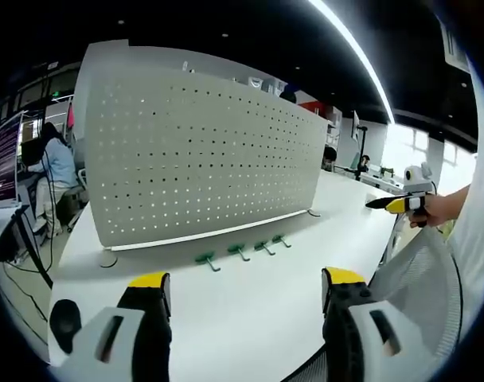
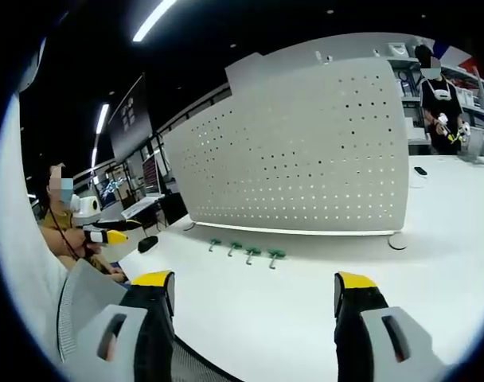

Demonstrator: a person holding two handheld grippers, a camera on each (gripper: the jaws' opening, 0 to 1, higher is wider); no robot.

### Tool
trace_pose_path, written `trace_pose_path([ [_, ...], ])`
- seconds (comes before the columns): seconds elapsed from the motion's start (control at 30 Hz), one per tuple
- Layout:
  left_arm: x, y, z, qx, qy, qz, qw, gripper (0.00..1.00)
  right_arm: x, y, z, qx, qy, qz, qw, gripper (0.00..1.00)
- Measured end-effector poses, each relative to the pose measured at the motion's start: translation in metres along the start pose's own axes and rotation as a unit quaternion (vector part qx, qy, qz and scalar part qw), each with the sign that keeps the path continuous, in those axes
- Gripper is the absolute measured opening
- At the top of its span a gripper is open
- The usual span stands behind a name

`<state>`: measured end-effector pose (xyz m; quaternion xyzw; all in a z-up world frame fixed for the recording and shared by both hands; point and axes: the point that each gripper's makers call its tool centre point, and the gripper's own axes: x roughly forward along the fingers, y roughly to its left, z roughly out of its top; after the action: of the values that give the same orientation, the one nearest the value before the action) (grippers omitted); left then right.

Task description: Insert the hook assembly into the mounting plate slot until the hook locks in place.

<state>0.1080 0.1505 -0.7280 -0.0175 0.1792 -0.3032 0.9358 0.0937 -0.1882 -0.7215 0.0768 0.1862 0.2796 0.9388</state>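
Note:
A white pegboard mounting plate stands upright on the white table. Several green hooks lie in a row on the table in front of the plate's foot. My left gripper is open and holds nothing, well short of the hooks. My right gripper is also open with nothing between its jaws, a good way back from the hooks. The right gripper comes in at the right edge of the left gripper view, and the left gripper at the left of the right gripper view.
A mesh chair back sits at the near table edge. A black round object lies on the table by the plate's end. One person sits at a desk; another stands by shelves.

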Motion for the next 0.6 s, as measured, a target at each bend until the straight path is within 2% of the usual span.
trace_pose_path([
  [0.6, 0.0082, -0.0013, -0.0029, 0.003, 0.010, -0.007, 0.9999, 0.78, 0.0019, 0.0015, 0.0003, 0.001, 0.002, 0.002, 1.0000, 0.78],
])
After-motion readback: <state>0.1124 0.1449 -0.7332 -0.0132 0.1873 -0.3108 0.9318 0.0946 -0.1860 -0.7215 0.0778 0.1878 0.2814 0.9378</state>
